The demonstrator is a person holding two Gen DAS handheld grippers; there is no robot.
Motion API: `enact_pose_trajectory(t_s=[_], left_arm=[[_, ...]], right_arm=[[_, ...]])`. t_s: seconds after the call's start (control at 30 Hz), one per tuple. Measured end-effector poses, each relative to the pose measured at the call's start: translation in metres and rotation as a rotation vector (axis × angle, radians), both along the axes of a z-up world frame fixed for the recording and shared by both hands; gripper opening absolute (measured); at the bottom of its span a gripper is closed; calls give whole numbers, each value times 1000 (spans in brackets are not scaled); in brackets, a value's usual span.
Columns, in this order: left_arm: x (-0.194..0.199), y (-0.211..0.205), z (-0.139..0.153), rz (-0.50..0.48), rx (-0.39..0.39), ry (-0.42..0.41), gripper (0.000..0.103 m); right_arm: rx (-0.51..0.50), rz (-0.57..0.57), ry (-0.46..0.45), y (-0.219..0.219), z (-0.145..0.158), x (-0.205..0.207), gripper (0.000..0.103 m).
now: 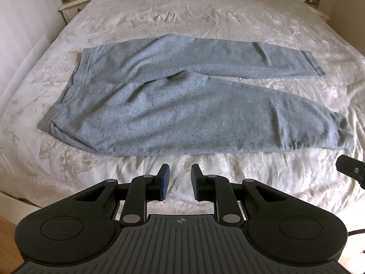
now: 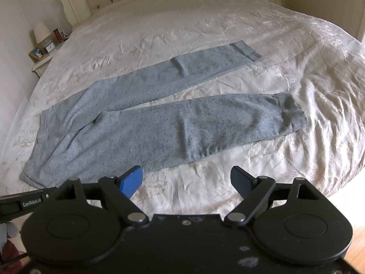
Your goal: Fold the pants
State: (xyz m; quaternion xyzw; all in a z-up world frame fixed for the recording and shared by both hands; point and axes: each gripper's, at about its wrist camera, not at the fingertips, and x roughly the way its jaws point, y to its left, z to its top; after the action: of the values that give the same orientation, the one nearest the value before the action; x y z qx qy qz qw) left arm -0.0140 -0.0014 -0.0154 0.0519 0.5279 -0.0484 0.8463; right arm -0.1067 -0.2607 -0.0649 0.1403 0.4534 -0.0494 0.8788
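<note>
Grey pants [image 1: 173, 105] lie spread flat mid-frame on the bed [image 1: 205, 16], legs splayed rightward. Left hand-held gripper [image 1: 180, 182] narrowly open and empty; right hand-held gripper [image 2: 187, 180] wide open, empty.

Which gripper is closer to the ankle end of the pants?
Right. The right gripper hangs open before the near leg's lower half, toward the cuff. The left gripper sits nearer the waistband, jaws narrowly apart, empty.

Heathered grey pants [image 1: 173, 105], cream floral bedspread [image 1: 205, 18]
</note>
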Motion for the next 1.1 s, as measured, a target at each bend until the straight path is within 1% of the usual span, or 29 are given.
enact_pose_trajectory(t_s=[0.8,0.93,1.1], left_arm=[[2,-7,-6,-39,23,32,20],[3,-7,-9,-34,23,44,20],[8,-10,-18,-19,26,82,20]], right_arm=[[24,-17,30,-2,-7,-1,89],[32,-21,32,-4,-9,-2,89],[49,-27,57,-12,-16,-2,89]])
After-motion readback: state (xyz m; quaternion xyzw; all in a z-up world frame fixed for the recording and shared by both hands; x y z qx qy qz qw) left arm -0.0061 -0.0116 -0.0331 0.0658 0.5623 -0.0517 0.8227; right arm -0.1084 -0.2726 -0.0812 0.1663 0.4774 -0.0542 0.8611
